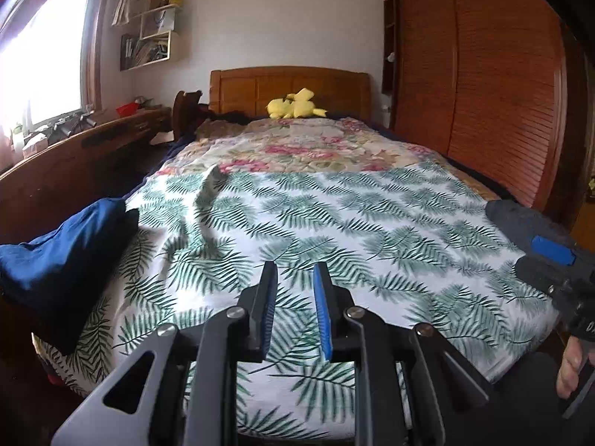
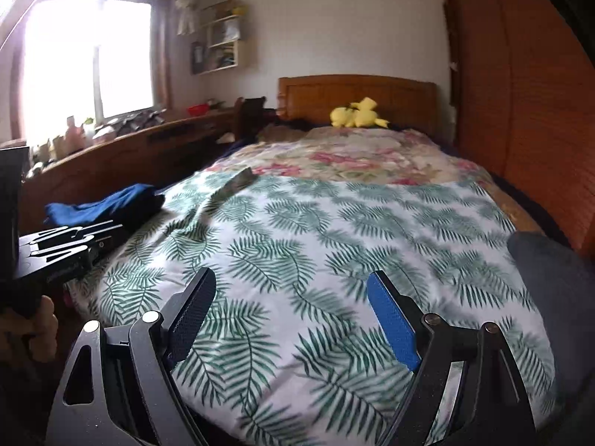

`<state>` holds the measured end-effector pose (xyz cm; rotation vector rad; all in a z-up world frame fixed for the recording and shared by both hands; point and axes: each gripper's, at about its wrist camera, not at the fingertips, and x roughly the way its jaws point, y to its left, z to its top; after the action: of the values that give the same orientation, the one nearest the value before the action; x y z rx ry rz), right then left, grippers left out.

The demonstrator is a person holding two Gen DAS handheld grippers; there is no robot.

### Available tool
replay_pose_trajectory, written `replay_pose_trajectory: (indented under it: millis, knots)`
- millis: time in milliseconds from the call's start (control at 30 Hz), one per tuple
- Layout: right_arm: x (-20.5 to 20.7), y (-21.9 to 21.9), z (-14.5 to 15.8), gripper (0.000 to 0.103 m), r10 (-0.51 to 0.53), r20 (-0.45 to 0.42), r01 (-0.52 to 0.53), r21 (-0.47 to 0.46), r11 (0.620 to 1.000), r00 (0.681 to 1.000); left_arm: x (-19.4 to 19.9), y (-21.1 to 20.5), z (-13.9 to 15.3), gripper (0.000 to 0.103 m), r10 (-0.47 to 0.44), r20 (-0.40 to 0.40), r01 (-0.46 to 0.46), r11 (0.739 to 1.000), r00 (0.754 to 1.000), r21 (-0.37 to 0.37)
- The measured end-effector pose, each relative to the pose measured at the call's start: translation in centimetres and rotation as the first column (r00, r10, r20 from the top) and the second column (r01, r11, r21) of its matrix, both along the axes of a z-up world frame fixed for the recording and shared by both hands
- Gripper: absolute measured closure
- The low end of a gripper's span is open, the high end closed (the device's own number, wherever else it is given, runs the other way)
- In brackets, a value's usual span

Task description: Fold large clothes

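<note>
My left hand-held gripper (image 1: 295, 275) above fern-print sheet (image 1: 334, 230), jaws narrow, gripping nothing; right hand-held gripper (image 2: 293, 290) above same sheet, jaws wide; blue garment (image 1: 63, 245) at sheet's left edge; grey garment (image 2: 557, 297) at sheet's right edge

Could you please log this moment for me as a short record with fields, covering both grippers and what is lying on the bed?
left gripper: open with a narrow gap, empty, above the near end of the bed
right gripper: wide open, empty
blue garment: bunched at the bed's left edge, unfolded
fern-print sheet: covers the near half of the bed, wrinkled at left
floral quilt: far half, toward the headboard
yellow plush toy: by the headboard
fold status: not yet begun
</note>
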<state>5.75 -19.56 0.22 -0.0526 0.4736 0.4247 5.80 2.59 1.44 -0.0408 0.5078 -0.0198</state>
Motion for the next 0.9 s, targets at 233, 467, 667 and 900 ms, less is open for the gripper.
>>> replay_pose_trajectory:
  millis: [233,467,667,900]
  knots:
    - [-1.9,-2.5,1.4,0.018,-0.061,0.025,0.060,0.028,0.998,0.998,-1.6,-2.1,2.8,0.084,-0.043,0.043,0.044,0.999,0.998,-0.012]
    - [-3.6,-4.1,4.5,0.018,-0.094,0.094,0.087,0.073,0.994,0.991,-4.0,-2.8,5.9,0.084,-0.045,0.115,0.044,0.999,0.992,0.013]
    - [-5.2,-4.9,6.6,0.018,-0.107,0.156,0.089,0.122,0.989,0.982,-6.2,-2.5,7.5,0.083,-0.031,0.164,0.026,0.999,0.986,0.029]
    - [-6.2,-4.8,7.3,0.018,-0.112,0.195,0.088,0.126,0.988,0.975,-7.1,-2.3,7.7,0.082,-0.019,0.173,0.012,0.999,0.985,0.039]
